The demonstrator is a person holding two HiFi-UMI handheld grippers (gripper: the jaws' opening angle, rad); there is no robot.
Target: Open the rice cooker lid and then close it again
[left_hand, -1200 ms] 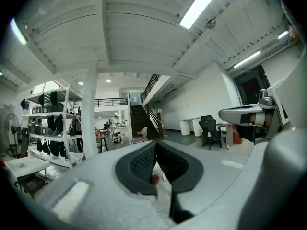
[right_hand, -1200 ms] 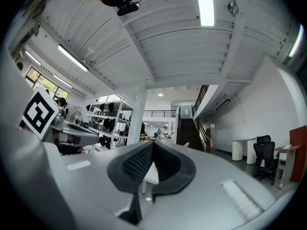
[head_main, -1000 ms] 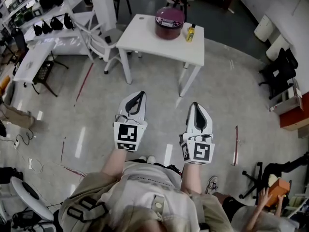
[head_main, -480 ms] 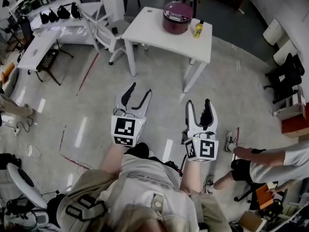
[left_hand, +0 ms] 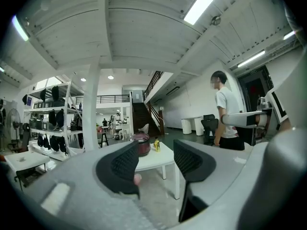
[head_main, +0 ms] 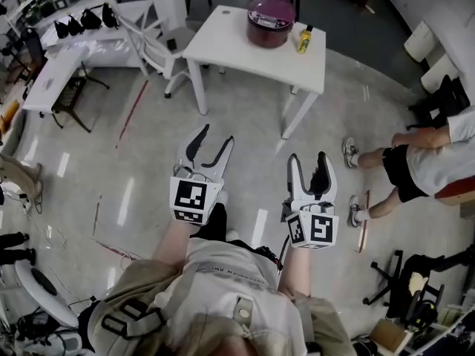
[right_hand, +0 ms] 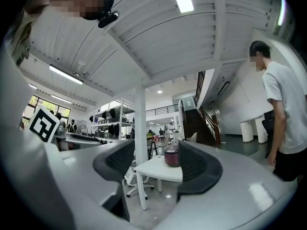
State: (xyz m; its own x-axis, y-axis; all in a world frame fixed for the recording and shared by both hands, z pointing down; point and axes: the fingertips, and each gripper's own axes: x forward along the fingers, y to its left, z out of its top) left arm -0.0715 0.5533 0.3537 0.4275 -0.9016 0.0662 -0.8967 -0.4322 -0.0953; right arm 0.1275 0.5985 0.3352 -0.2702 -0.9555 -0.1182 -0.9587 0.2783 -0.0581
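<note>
The task had not begun; this was the approach. The cooker point(head_main: 270, 21) stood on the white surface point(head_main: 237, 47) well ahead of the person, at its far edge toward the right corner, with a yellow bottle point(head_main: 303, 41) just beside it on the right.

The left gripper point(head_main: 214, 136) and right gripper point(head_main: 307, 158) were both held out over the floor, aimed at the surface. The left fingers point(left_hand: 124, 164) were opening with nothing between them. The right fingers point(right_hand: 194, 166) stood spread and empty too.

The cooker sat upright with its dark red lid down. It looked round and squat, so its main axis probably ran straight up through the lid. From this far off I could not tell which way the latch or hinge faced.

The next move would likely call for closing the gap to the surface, then finding the lid release before reaching in. A passer-by point(head_main: 427, 154) was walking near the right side.
</note>
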